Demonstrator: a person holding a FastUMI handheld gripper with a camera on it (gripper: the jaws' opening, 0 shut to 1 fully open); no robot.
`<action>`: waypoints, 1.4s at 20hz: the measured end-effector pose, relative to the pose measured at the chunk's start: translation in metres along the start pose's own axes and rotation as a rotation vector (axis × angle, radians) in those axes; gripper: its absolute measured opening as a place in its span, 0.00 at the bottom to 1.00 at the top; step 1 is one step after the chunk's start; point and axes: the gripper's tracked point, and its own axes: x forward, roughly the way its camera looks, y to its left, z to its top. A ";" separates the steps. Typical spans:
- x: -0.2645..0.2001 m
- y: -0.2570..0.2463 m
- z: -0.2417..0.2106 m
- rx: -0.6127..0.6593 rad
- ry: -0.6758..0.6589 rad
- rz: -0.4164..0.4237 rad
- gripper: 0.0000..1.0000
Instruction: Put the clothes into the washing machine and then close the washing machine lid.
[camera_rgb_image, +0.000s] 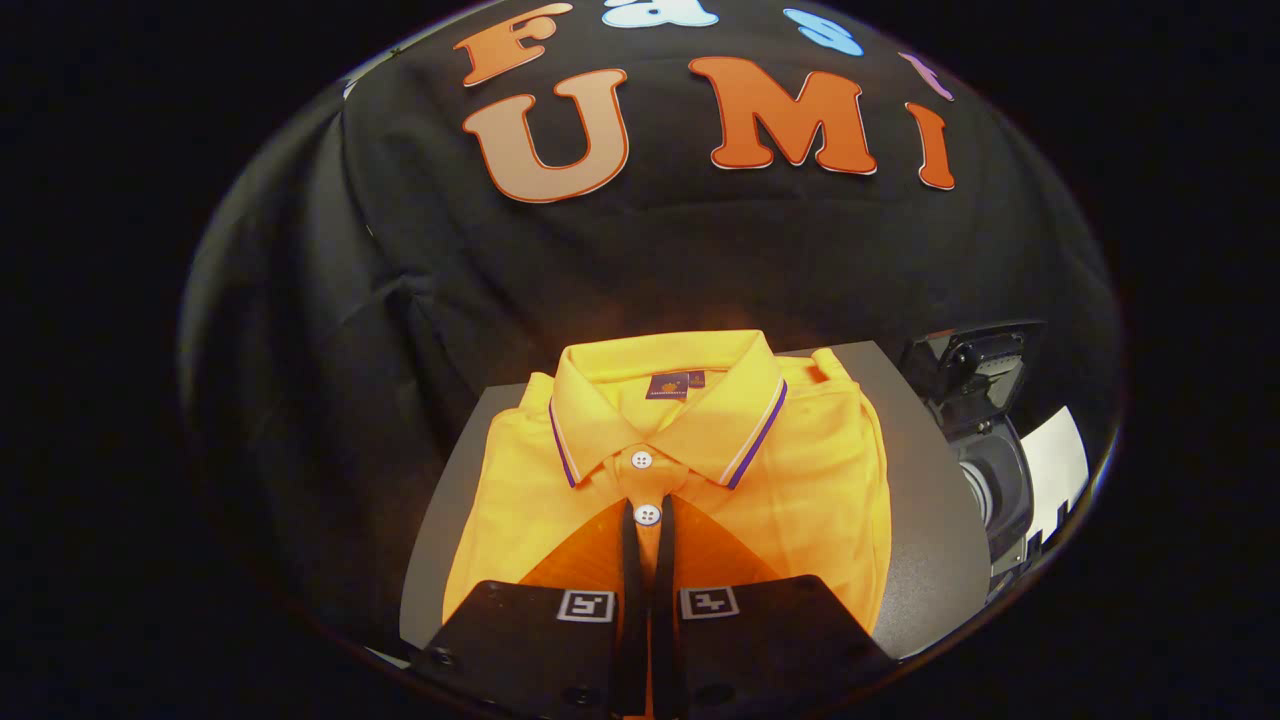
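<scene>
From my seat, the gripper (648, 515) points forward and down over a folded bright orange polo shirt (800, 480) that lies flat on a dark grey tabletop (925, 540). The two fingers run almost parallel up the shirt's front, drawn in to a narrow slot, with only the strip of button placket showing between them. Their tips sit on either side of the lower white button (647, 515). I read them as pinched on that strip of fabric, though I cannot see how hard they press. A second white button (641, 460) sits just beyond the tips, at the base of the collar.

The shirt's collar (690, 410) is folded down, edged with thin white and purple stripes, and a small dark label (675, 384) shows inside the neck. The garment lies square to the gripper, collar away from me, its body spreading out to both sides of the fingers.

To the right of the shirt, past the table's edge, I see a small dark toy-like washing machine (990, 470) with its lid (975, 365) swung up and open, the round drum mouth facing toward the table. A white panel (1055, 465) stands just beyond it. The black cloth wall (400, 300) hangs behind everything.
</scene>
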 end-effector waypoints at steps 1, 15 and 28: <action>-0.004 -0.002 0.003 -0.004 -0.009 0.009 0.10; -0.117 -0.108 0.085 0.089 -0.278 0.038 0.10; -0.184 -0.339 0.116 0.095 -0.312 0.123 0.10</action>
